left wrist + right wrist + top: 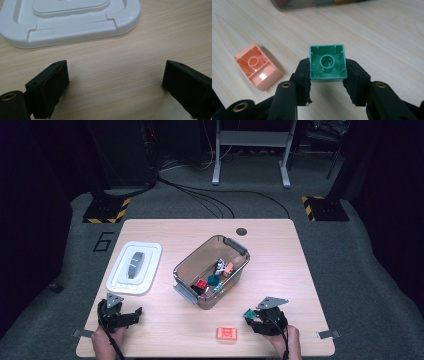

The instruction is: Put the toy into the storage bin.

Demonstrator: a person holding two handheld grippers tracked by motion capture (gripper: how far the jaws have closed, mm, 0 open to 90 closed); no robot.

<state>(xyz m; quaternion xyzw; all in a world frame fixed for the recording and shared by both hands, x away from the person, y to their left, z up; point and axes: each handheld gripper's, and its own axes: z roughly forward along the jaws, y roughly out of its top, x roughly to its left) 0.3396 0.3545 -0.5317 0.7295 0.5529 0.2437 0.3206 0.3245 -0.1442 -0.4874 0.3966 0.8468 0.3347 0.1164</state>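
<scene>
- Near the table's front right edge: right gripper [253, 318], clenched on a green block [327, 62]. No earlier picture to compare.
- Right gripper view: both pads press the block's two opposite side walls. The block's open, hollow underside faces the camera, with a round tube in the middle; studs face away, out of sight.
- Block looks square from this side, so no clear long axis can be told. Its edges sit square to the jaws, not skewed.
- High view: block [248, 313] shows at the gripper's tip, on the side toward the bin [235, 270], just above or at the table [280, 250]; I cannot tell whether it touches the wood.
- Orange block [258, 70] lies on the table just to the left of the green one in the right gripper view, apart from it, hollow side up, long axis slanted across that view. High view: it [227, 334] sits between the two hands, near the front edge.
- Left gripper [131, 315]: released, jaws wide apart over bare wood, nothing between them.
- White lid [75, 22] lies flat just beyond the left jaws, apart from them.
- Bin stands mid-table, open, with several coloured blocks inside.
</scene>
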